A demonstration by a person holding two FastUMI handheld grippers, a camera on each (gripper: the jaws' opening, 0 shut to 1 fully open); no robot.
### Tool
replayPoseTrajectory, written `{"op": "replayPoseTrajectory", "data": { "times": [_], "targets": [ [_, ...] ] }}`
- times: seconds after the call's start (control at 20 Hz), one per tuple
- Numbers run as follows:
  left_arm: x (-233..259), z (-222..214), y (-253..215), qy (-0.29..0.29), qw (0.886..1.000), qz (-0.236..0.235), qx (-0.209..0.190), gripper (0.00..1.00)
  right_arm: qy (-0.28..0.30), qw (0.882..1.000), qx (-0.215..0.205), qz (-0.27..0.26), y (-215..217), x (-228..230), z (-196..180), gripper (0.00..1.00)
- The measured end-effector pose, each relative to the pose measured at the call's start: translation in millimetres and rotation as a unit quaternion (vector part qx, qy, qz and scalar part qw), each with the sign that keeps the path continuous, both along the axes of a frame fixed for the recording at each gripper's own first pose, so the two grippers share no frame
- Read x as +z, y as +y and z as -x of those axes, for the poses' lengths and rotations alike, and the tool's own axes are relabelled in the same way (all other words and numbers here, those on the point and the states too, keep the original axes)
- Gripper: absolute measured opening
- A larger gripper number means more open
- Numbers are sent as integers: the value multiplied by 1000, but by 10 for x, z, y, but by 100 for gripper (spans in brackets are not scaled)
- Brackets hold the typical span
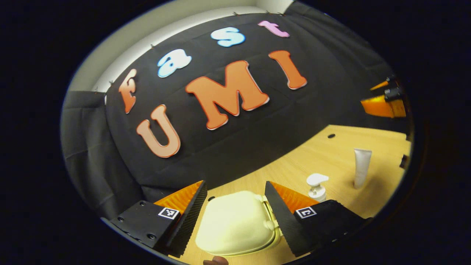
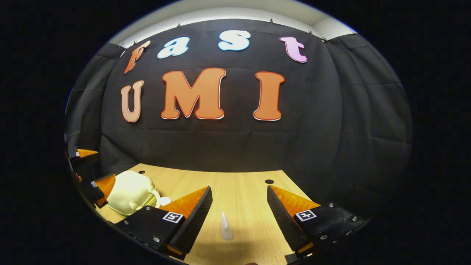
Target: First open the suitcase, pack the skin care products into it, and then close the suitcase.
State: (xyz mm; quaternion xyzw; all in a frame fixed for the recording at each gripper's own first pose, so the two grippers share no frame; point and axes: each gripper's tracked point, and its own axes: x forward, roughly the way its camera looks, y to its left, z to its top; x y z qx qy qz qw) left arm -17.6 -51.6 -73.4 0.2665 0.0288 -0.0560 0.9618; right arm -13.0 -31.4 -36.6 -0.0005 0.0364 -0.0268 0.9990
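Left claw (image 1: 235,206): released, fingers spread wide, hovering above the suitcase (image 1: 235,226) without touching it. Seen in the left gripper view, the suitcase is a small, pale cream, rounded case lying closed on the worktop (image 1: 331,154), framed between the two fingers. Its latch side faces the right-hand finger.

Right claw (image 2: 239,206): released, fingers spread wide and holding nothing. In the right gripper view, a white tube (image 2: 225,226) stands upright on the worktop (image 2: 239,184) between the two fingers, apart from both.

Skin care products, left gripper view: a white pump bottle (image 1: 317,187) stands upright just beside the suitcase, partly behind the right-hand finger. A white tube (image 1: 361,167) stands upright, cap down, farther out on the worktop, apart from the bottle.

Right gripper view, left edge: the suitcase (image 2: 130,193) lies near the worktop's corner, with the left claw (image 2: 95,173) over it. The pump head of the bottle (image 2: 163,201) shows just beside the suitcase.

Worktop: light wood grain, with a small dark round hole (image 2: 269,182) near its far edge. Black cloth hangs behind it.
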Motion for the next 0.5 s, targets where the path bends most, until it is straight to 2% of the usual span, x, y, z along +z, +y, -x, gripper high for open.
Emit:
{"op": "replayPoseTrajectory", "data": {
  "times": [0.25,0.5],
  "targets": [
    [-484,-29,-183,25,993,-111,-20,99,28,999,-27,-12,-294,-293,42,95],
    [-1000,-105,-382,52,978,-198,-50,99,64,996,-51,-20,-535,-603,107,95]
  ]
}}
